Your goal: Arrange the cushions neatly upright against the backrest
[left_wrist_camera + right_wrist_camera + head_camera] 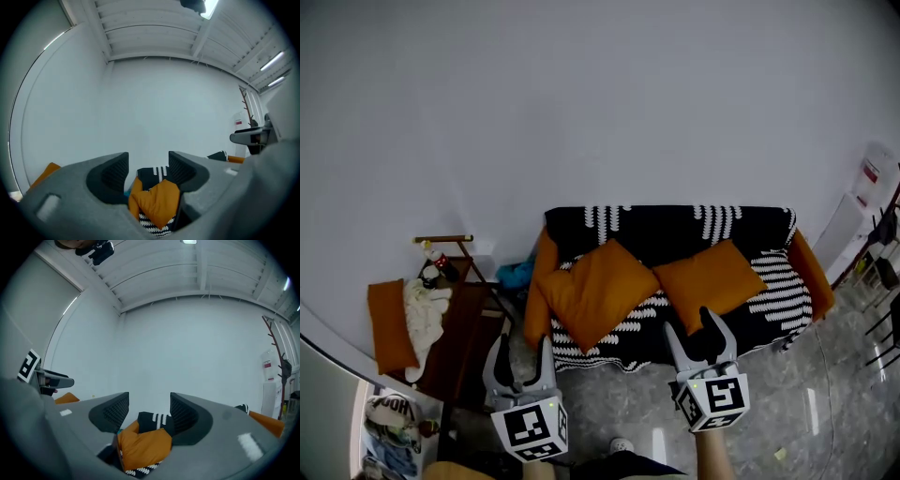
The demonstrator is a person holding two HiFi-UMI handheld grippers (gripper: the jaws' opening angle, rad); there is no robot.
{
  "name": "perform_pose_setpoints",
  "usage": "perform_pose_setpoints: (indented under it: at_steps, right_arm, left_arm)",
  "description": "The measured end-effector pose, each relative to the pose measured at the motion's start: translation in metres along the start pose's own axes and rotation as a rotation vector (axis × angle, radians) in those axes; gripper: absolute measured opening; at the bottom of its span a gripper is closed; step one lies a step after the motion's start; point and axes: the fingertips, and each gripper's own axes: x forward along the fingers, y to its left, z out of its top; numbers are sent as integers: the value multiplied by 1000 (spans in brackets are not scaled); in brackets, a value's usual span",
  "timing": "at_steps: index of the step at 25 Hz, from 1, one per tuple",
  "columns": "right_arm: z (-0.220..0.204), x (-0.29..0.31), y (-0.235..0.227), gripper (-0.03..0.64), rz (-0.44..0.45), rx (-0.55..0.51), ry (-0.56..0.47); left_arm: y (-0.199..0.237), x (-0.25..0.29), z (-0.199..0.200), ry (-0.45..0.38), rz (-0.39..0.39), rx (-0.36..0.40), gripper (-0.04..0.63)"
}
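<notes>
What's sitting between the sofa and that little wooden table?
A teal bundle, shown in the head view; it is too small to identify.

Grey left tongs (523, 345), right tongs (689, 323) bear marker cubes (530, 427).

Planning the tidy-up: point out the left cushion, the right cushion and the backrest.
left cushion (598, 292), head view, middle of its face.
right cushion (712, 281), head view, middle of its face.
backrest (666, 228), head view, black middle between the striped patches.
</notes>
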Motion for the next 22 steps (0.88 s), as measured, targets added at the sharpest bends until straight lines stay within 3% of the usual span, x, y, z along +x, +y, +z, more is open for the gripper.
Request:
perform_pose_setpoints:
  at_steps: [12,22]
  right_arm:
    - [-31,86,-29,273,11,33,50]
    - [-39,192,-49,273,-20,17,50]
  left_arm:
    - [2,87,-14,52,38,16,272]
    - [19,202,-27,66,13,-8,272]
